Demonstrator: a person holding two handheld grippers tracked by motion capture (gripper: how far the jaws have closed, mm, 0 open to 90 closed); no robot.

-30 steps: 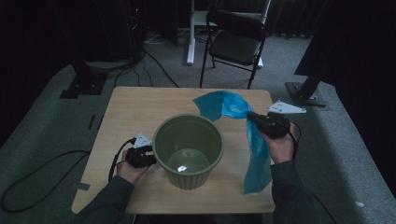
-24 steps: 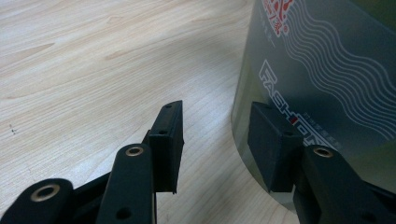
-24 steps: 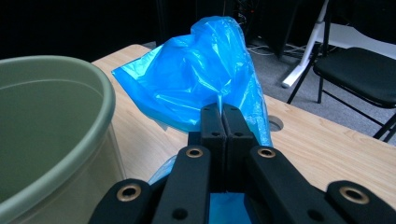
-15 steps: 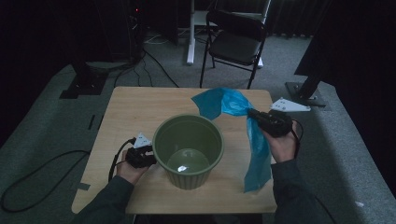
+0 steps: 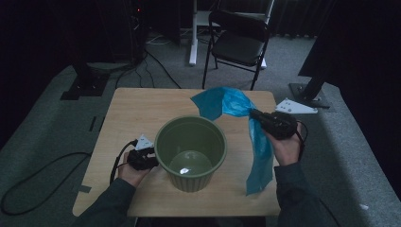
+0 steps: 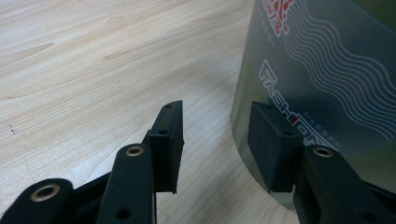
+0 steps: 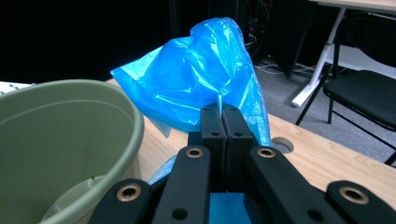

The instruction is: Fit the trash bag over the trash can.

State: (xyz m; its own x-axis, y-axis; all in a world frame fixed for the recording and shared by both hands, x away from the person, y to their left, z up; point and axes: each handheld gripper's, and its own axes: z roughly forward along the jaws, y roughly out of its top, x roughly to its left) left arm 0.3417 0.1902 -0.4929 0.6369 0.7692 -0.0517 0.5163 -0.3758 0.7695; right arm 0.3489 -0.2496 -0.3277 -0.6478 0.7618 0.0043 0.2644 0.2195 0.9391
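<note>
An olive-green plastic bin point(image 5: 189, 182) stands upright on the wooden table point(image 5: 137, 109), near its front edge. My left gripper point(image 5: 150, 158) lies low at the bin's left side. Its jaws stand open point(image 6: 215, 135) with bare table between them, and the right pad point(image 6: 271, 144) is close against the bin's printed wall point(image 6: 327, 70). To the right of the bin my right gripper point(image 5: 253, 114) is shut on a blue plastic bag point(image 5: 222, 101). The bag bunches up beyond the closed jaws point(image 7: 222, 112) and a long tail point(image 5: 260, 156) hangs to the table. The bin's rim point(image 7: 70, 116) is to the left of the bag point(image 7: 196, 79).
A black folding chair point(image 5: 241, 40) and a white desk leg point(image 5: 193, 33) stand on the carpet beyond the table's far edge. Cables point(image 5: 38, 175) lie on the floor at the left. A cable hole point(image 7: 282, 144) sits in the tabletop near the bag.
</note>
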